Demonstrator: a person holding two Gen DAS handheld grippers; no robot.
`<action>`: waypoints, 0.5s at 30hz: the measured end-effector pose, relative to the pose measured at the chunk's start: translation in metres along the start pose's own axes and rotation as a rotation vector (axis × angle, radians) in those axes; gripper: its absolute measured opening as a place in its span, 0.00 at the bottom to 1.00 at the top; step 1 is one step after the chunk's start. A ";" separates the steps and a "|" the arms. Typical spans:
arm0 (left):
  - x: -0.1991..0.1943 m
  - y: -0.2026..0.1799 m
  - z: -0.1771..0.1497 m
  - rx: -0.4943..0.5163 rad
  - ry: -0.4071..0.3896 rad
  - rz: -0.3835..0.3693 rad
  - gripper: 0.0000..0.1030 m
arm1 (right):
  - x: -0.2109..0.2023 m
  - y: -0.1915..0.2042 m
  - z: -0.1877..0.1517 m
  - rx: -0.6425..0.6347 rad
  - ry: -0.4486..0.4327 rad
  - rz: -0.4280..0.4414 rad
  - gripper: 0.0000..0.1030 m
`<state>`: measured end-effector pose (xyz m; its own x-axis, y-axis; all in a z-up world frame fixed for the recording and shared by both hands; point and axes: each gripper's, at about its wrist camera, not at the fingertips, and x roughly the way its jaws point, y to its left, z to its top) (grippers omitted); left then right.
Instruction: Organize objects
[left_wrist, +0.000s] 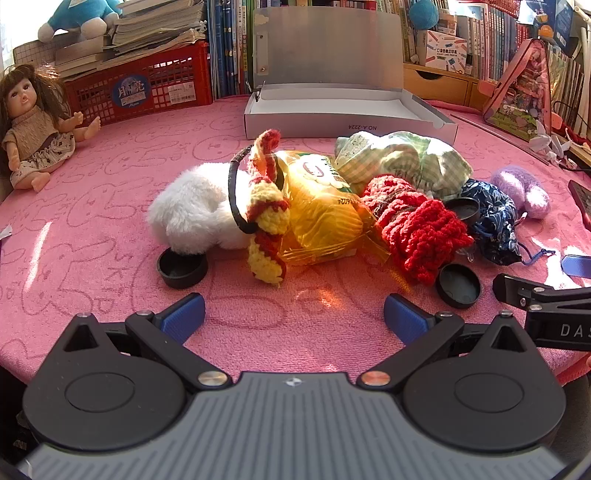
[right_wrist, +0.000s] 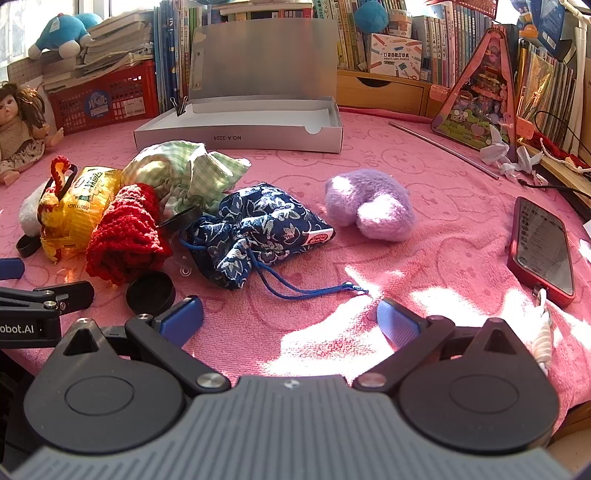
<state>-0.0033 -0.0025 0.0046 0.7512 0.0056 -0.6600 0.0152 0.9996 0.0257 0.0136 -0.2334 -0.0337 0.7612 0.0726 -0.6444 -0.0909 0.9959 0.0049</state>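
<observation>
A pile lies mid-table: a white plush (left_wrist: 192, 206), a yellow-red crochet piece (left_wrist: 266, 218), a yellow packet (left_wrist: 325, 206), a red knit roll (left_wrist: 417, 225) (right_wrist: 125, 232), a green checked cloth (left_wrist: 406, 162) (right_wrist: 184, 173), a blue floral drawstring pouch (left_wrist: 495, 221) (right_wrist: 258, 229) and a purple plush (left_wrist: 524, 192) (right_wrist: 373, 206). Black lids (left_wrist: 183, 267) (left_wrist: 458, 286) (right_wrist: 151, 291) lie around it. An open grey box (left_wrist: 343, 118) (right_wrist: 240, 129) stands behind. My left gripper (left_wrist: 295, 319) is open and empty near the pile. My right gripper (right_wrist: 290, 319) is open and empty near the pouch.
A doll (left_wrist: 33, 125) sits at the far left by a red crate (left_wrist: 140, 88) with books. A phone (right_wrist: 543, 243) lies at the right. A metal rod (right_wrist: 443, 151) and a pink triangular toy house (right_wrist: 480, 103) stand at the back right. Bookshelves line the back.
</observation>
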 end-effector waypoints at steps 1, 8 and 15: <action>0.000 0.001 0.000 0.001 -0.003 -0.002 1.00 | -0.001 -0.001 0.000 0.007 -0.004 0.004 1.00; -0.004 0.005 0.002 -0.013 0.013 0.000 1.00 | -0.007 -0.011 0.001 0.089 -0.025 0.047 1.00; -0.022 -0.001 0.002 0.050 -0.084 -0.044 0.92 | -0.011 -0.008 0.006 0.079 -0.055 0.052 0.96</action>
<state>-0.0181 -0.0035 0.0206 0.8019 -0.0428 -0.5959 0.0809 0.9960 0.0373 0.0097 -0.2422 -0.0224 0.7912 0.1248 -0.5987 -0.0816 0.9917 0.0990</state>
